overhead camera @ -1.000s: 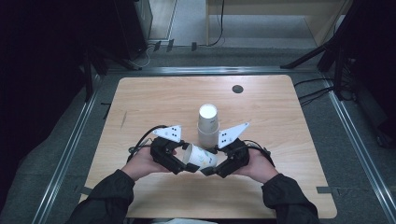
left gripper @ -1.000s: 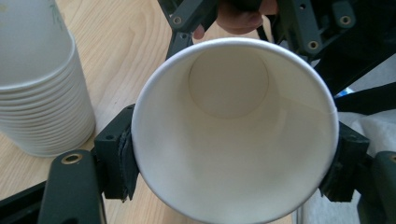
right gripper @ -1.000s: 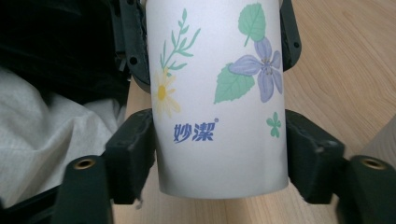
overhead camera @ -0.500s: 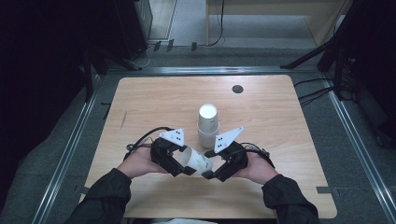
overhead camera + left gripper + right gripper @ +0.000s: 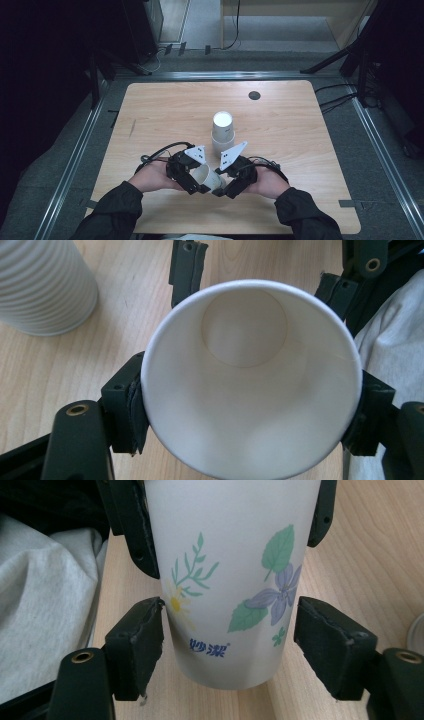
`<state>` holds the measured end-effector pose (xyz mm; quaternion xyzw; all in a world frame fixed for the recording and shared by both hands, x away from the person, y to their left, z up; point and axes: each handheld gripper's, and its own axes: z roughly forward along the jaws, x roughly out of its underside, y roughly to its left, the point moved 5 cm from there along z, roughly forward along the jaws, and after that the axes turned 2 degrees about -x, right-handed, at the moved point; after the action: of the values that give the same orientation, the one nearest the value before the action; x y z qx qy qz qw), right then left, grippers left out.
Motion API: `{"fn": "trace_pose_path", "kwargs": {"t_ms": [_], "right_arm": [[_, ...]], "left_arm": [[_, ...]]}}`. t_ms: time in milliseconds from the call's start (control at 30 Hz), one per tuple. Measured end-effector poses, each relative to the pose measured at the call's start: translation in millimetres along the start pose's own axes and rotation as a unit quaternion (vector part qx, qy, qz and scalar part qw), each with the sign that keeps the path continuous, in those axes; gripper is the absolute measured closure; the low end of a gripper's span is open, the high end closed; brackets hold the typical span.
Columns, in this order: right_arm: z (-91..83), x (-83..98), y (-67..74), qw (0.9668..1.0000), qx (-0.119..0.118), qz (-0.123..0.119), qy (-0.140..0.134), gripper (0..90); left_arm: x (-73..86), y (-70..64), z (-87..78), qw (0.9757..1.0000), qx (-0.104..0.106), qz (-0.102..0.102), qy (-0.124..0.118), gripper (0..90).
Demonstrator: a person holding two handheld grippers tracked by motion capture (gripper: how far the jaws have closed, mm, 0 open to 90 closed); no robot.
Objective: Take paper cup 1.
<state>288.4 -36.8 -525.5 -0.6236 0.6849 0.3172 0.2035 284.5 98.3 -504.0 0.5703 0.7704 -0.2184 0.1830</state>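
The paper cup (image 5: pixel 207 177) lies on its side above the near edge of the table (image 5: pixel 150 110), at 6 o'clock from the stack of cups (image 5: pixel 222 131) and held between the two grippers. In the left gripper view its open mouth (image 5: pixel 250 385) faces the camera and the round bottom shows inside. In the right gripper view its printed wall (image 5: pixel 230 580) carries green leaves, a purple flower and blue lettering, with the narrow base toward the camera.

The left gripper (image 5: pixel 192 175) is clamped on the cup near the rim: its pads (image 5: pixel 131 410) press against the wall at 9 o'clock and 3 o'clock of the mouth, jaws partly apart to the cup's width.

The right gripper (image 5: pixel 231 182) straddles the base end. Its jaws have just been closing with the cup between them. The left pad (image 5: pixel 145 635) stands at the cup wall, whereas the right pad (image 5: pixel 325 635) stands clear of it with a visible gap, so this gripper has no grip on the cup.

The stack of cups stands upright near the table centre, at 12 o'clock from both grippers. A dark round disc (image 5: pixel 254 95) lies on the table at 1 o'clock from the stack, well apart from it. A grey cloth (image 5: pixel 45 610) lies at 9 o'clock in the right gripper view.
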Motion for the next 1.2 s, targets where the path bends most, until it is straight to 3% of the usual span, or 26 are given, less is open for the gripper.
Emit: {"fn": "trace_pose_path", "kwargs": {"t_ms": [300, 433, 633, 767, 933, 1067, 1200], "right_arm": [[9.6, -0.5, 2.4, 0.9999, -0.01, -0.004, 0.011, 33.4], [7.2, -1.3, 2.0, 1.0, -0.005, -0.004, 0.006, 33.3], [-1.4, -2.4, -0.1, 1.0, -0.001, 0.001, -0.009, 33.3], [-8.6, -4.4, -1.4, 0.9996, 0.003, 0.004, -0.026, 33.3], [-16.9, -7.3, -3.4, 0.9984, 0.003, 0.012, -0.055, 33.3], [-22.6, -9.5, -4.5, 0.9971, 0.005, 0.019, -0.074, 33.3], [-28.0, -11.6, -4.0, 0.9954, 0.004, 0.027, -0.092, 33.3]], "left_arm": [[1.0, -1.9, 3.0, 0.9999, 0.006, 0.01, 0.006, 22.8], [-0.3, -2.0, 1.0, 0.9998, 0.0, 0.019, -0.008, 18.2], [-2.0, 2.1, -6.8, 0.9993, 0.001, 0.001, -0.038, 11.8], [-3.4, 7.0, -15.2, 0.9972, -0.002, -0.014, -0.073, 10.9], [-6.0, 9.8, -25.5, 0.9919, 0.002, -0.025, -0.125, 11.1], [-7.5, 10.3, -30.8, 0.9884, -0.001, -0.032, -0.149, 11.4], [-9.1, 11.3, -33.9, 0.984, 0.016, -0.049, -0.17, 12.3]]}}
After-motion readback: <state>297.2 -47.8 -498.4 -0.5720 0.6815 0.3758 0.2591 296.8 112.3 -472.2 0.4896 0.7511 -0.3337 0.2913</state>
